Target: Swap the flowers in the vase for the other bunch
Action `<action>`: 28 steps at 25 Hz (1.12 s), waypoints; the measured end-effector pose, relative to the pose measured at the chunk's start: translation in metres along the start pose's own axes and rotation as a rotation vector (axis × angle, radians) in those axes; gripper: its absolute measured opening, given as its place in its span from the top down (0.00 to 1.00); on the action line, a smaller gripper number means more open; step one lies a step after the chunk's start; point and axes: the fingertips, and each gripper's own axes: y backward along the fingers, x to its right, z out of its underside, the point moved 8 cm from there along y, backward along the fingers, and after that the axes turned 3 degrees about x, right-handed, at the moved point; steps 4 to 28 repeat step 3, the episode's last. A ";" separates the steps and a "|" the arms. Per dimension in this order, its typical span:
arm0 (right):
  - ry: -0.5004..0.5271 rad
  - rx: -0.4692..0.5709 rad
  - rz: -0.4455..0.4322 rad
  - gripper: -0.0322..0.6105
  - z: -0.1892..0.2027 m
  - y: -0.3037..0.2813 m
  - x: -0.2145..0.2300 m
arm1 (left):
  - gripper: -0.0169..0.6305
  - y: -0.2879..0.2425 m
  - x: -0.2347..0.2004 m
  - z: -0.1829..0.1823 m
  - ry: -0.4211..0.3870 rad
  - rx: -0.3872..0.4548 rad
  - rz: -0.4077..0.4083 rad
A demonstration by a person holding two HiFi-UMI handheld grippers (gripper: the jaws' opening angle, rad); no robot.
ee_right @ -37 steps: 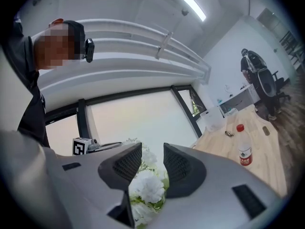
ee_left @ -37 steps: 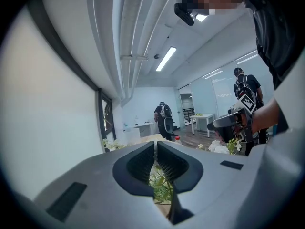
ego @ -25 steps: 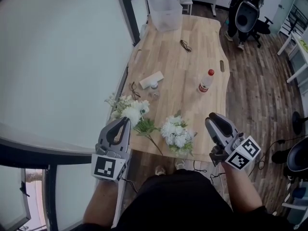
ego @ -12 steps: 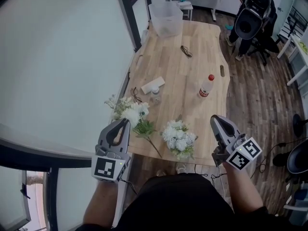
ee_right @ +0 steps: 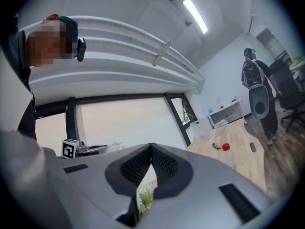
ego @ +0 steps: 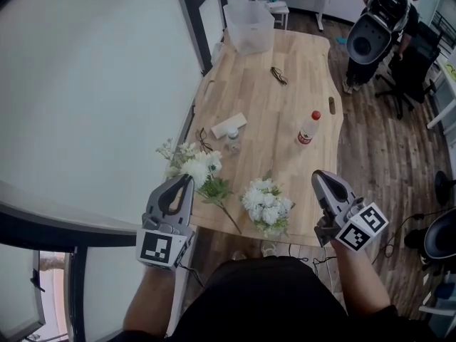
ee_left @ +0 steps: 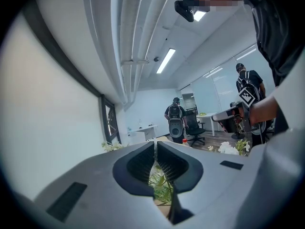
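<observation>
Both tongs are pressed together and empty. The left tongs [ego: 187, 179] hover just beside the left flower bunch [ego: 196, 168]. The right tongs [ego: 318, 177] hover apart from the middle flower bunch [ego: 266, 205] at the bench [ego: 256, 98] edge. A red-capped bottle [ego: 308, 128] and a clear tub [ego: 249, 26] stand beyond.

Daylight enters through the large pane [ee_right: 124, 118] beside the wooden table [ego: 271, 120], and the pane is washed out to a pale blank. Ceiling strip lights [ee_left: 165, 61] above the table's far end add small glare spots. Light on the tabletop is bright and even, with faint, soft shadows. All views bow strongly outward from the table, and the gripper views have dark rounded corners. The left gripper [ee_left: 156, 144] and right gripper [ee_right: 151, 146] look soft close to their lenses.
</observation>
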 end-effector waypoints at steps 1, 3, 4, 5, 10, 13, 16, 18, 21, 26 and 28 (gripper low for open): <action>-0.001 -0.001 -0.001 0.91 0.000 0.000 0.000 | 0.94 0.000 0.000 0.000 0.002 -0.007 -0.003; -0.002 -0.002 -0.003 0.91 0.001 0.000 0.001 | 0.94 0.000 0.001 -0.002 0.011 -0.023 -0.010; -0.002 -0.002 -0.003 0.91 0.001 0.000 0.001 | 0.94 0.000 0.001 -0.002 0.011 -0.023 -0.010; -0.002 -0.002 -0.003 0.91 0.001 0.000 0.001 | 0.94 0.000 0.001 -0.002 0.011 -0.023 -0.010; -0.002 -0.002 -0.003 0.91 0.001 0.000 0.001 | 0.94 0.000 0.001 -0.002 0.011 -0.023 -0.010; -0.002 -0.002 -0.003 0.91 0.001 0.000 0.001 | 0.94 0.000 0.001 -0.002 0.011 -0.023 -0.010; -0.002 -0.002 -0.003 0.91 0.001 0.000 0.001 | 0.94 0.000 0.001 -0.002 0.011 -0.023 -0.010; -0.002 -0.002 -0.003 0.91 0.001 0.000 0.001 | 0.94 0.000 0.001 -0.002 0.011 -0.023 -0.010; -0.002 -0.002 -0.003 0.91 0.001 0.000 0.001 | 0.94 0.000 0.001 -0.002 0.011 -0.023 -0.010; -0.002 -0.002 -0.003 0.91 0.001 0.000 0.001 | 0.94 0.000 0.001 -0.002 0.011 -0.023 -0.010; -0.002 -0.002 -0.003 0.91 0.001 0.000 0.001 | 0.94 0.000 0.001 -0.002 0.011 -0.023 -0.010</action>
